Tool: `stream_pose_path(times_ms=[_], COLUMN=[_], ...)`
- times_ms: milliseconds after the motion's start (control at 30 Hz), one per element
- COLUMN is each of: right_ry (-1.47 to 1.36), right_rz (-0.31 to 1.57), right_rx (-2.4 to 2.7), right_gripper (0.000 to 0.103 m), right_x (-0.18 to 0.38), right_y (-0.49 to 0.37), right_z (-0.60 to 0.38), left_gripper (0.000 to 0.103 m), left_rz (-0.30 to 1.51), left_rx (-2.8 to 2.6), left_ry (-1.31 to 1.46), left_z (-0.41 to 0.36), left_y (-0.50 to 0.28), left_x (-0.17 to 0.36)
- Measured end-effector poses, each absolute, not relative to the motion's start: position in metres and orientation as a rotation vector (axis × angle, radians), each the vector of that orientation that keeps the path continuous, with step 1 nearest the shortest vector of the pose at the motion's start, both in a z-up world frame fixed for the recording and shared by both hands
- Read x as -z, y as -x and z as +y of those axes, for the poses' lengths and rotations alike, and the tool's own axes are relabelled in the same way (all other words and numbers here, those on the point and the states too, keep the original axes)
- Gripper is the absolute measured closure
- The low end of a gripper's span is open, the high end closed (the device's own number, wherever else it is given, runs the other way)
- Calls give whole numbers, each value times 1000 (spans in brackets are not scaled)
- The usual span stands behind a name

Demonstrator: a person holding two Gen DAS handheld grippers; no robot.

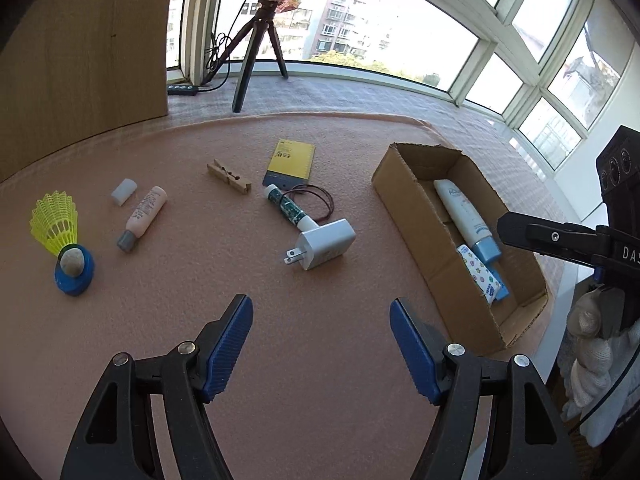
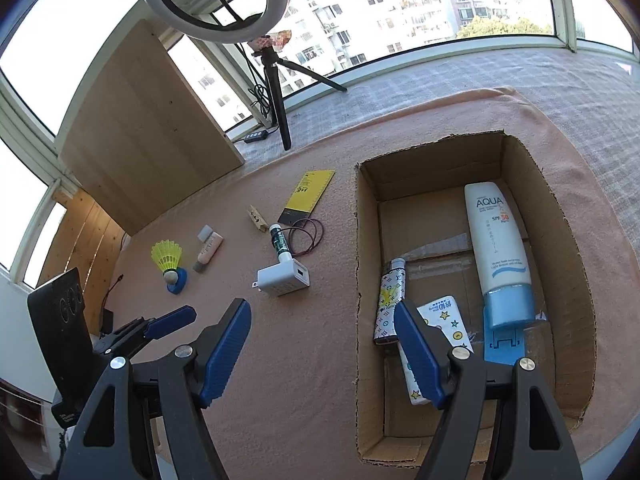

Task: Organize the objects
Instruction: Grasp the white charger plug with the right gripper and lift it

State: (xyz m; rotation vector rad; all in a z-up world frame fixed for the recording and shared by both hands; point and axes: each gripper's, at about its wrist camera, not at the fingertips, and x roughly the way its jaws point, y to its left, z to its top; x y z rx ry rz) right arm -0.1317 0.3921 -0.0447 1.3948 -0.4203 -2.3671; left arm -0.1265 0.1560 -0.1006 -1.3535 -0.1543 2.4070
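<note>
On the pink cloth lie a white charger (image 1: 326,243) (image 2: 285,278), a green patterned tube (image 1: 285,205) (image 2: 280,245), a hair tie (image 1: 316,200), a yellow notebook (image 1: 290,163) (image 2: 309,196), a wooden clothespin (image 1: 229,177), a pink tube (image 1: 143,218), a white cap (image 1: 124,191) and a yellow shuttlecock (image 1: 56,222) (image 2: 167,258) beside a blue lid with a stone (image 1: 74,270). The cardboard box (image 1: 404,196) (image 2: 366,240) holds a sunscreen bottle (image 2: 498,248), a patterned case (image 2: 390,300) and a tissue pack (image 2: 440,320). My left gripper (image 1: 321,320) is open and empty above the cloth. My right gripper (image 2: 322,322) is open and empty at the box's left wall.
A ring light on a tripod (image 1: 256,52) (image 2: 276,92) stands behind the cloth near the windows. A wooden board (image 1: 80,48) (image 2: 144,120) leans at the back left. A power strip (image 1: 182,90) lies on the grey mat. The cloth's right edge lies just past the box.
</note>
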Motion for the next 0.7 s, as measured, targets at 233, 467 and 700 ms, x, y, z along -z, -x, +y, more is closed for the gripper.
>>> stream_pose_path(times_ms=[233,467,700], right_ry=[-1406,-1440,-1498], right_rz=[-419,-419,-438], right_rx=[2293,2236,2187], right_gripper=[33,34,46], right_x=[50,58,70], right_y=[135,148,174], right_z=[368,346,331], left_gripper=[31,33,34], left_rz=[-197,-211,-221], left_rx=[-2464,-2477,-2464], left_ry=[1409,1435,1451], left_z=[107,87,88], left_y=[120,117,117], left_x=[110,115,121])
